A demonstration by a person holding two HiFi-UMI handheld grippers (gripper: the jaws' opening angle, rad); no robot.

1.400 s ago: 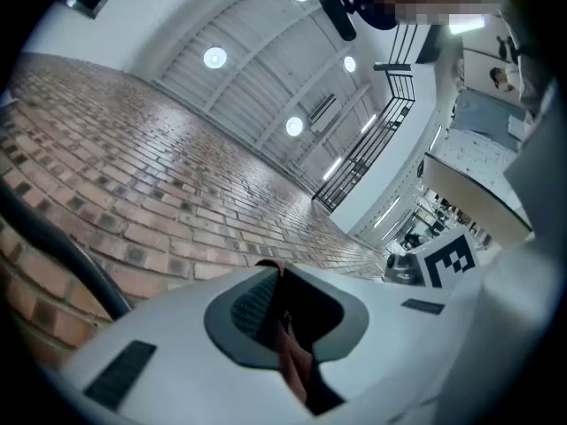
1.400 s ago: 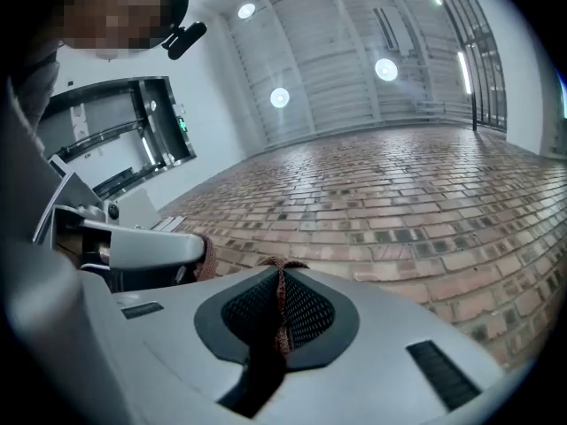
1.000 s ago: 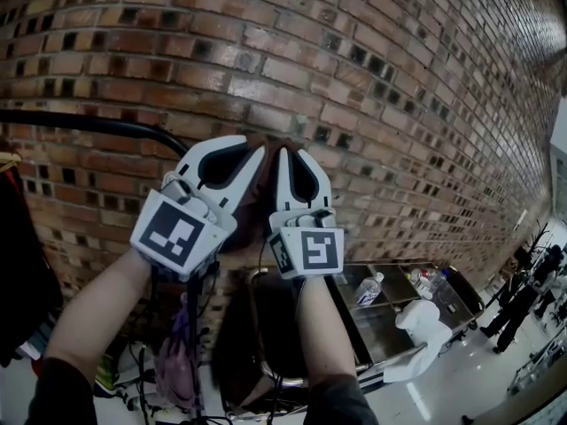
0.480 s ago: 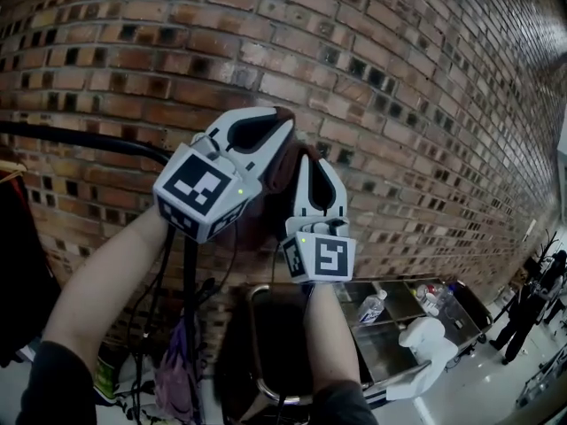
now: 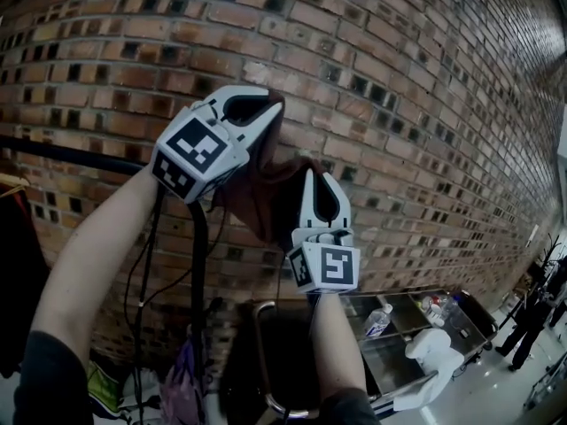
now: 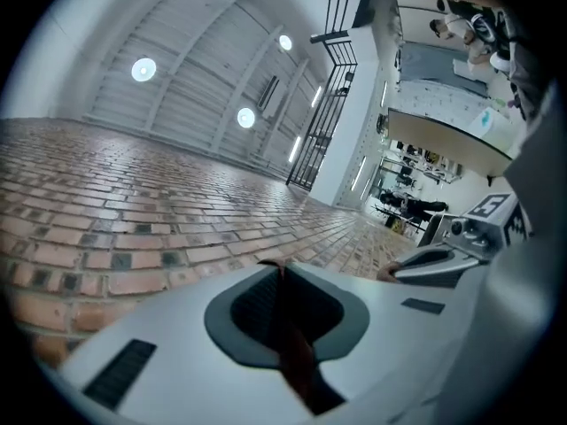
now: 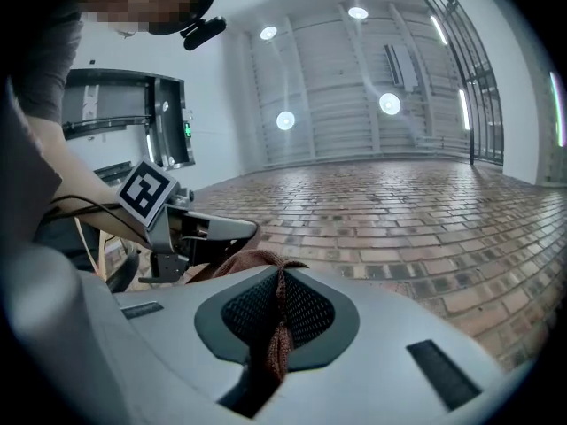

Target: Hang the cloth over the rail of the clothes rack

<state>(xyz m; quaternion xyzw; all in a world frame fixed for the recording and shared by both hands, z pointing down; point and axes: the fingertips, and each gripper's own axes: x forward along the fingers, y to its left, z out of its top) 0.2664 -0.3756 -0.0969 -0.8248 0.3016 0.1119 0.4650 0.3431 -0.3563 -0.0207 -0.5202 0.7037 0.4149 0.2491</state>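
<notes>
A dark brown cloth (image 5: pixel 270 189) hangs stretched between my two grippers, held up in front of the brick wall. My left gripper (image 5: pixel 270 103) is shut on its upper edge, the higher of the two. My right gripper (image 5: pixel 317 175) is shut on the cloth lower and to the right. Between the left jaws a thin strip of brown cloth (image 6: pixel 297 361) is pinched. A knitted fold of the cloth (image 7: pixel 279 335) is clamped between the right jaws, and the left gripper (image 7: pixel 239 233) shows beyond it. The black rail of the clothes rack (image 5: pixel 62 153) runs at the left, below the left gripper.
The brick wall (image 5: pixel 399 104) fills the view ahead. Dark clothes (image 5: pixel 18 273) hang at the far left on the rack. A black upright post (image 5: pixel 198 282) with cables stands below the left arm. Metal trays with bottles (image 5: pixel 399 317) and a white figure (image 5: pixel 425 352) lie lower right.
Both grippers have risen with the cloth. The left one climbed higher and leftward, above the rail, and the cloth now stretches between them.
</notes>
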